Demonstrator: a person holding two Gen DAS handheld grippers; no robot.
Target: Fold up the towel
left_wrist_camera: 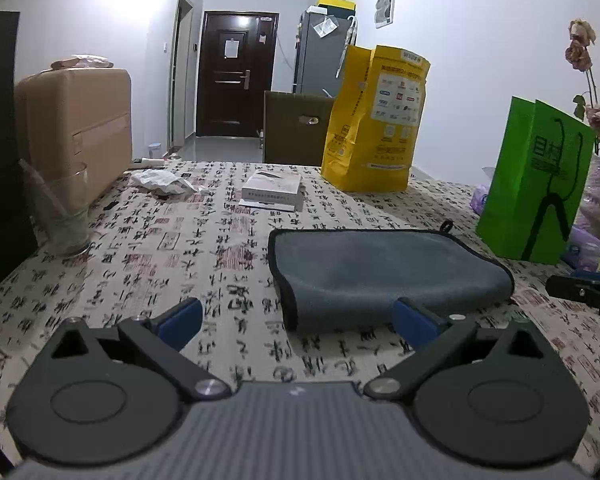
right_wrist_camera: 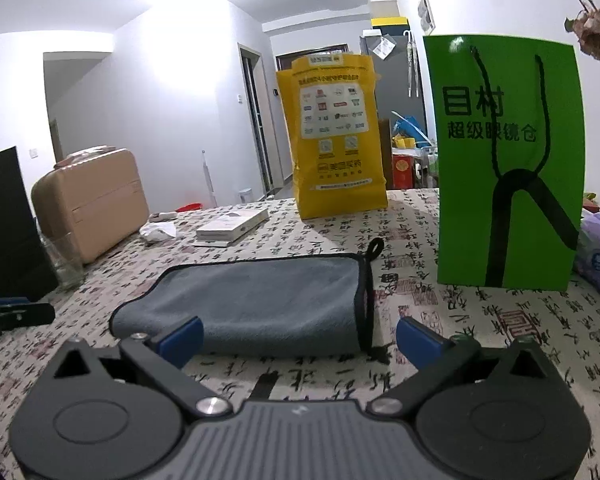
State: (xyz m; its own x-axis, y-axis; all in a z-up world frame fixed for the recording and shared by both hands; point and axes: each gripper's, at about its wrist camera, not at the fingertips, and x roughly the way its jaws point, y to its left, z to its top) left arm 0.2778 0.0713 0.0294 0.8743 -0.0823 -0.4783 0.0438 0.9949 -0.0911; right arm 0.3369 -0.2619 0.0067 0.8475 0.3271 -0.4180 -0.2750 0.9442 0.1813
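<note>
The grey towel point(left_wrist_camera: 384, 276) lies folded on the calligraphy-print tablecloth point(left_wrist_camera: 160, 264), at 12 o'clock of both grippers. The left gripper point(left_wrist_camera: 296, 322) and right gripper point(right_wrist_camera: 298, 338) both hold their blue pads spread wide, empty. Only the right view shows the towel's hanging loop point(right_wrist_camera: 374, 249) clearly; only the left shows the dark door point(left_wrist_camera: 236, 74). The glass point(left_wrist_camera: 60, 216) is hard to make out.

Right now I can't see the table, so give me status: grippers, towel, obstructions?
Left gripper open, right gripper open, both empty. Grey towel folded, flat. Green bag beside it.
</note>
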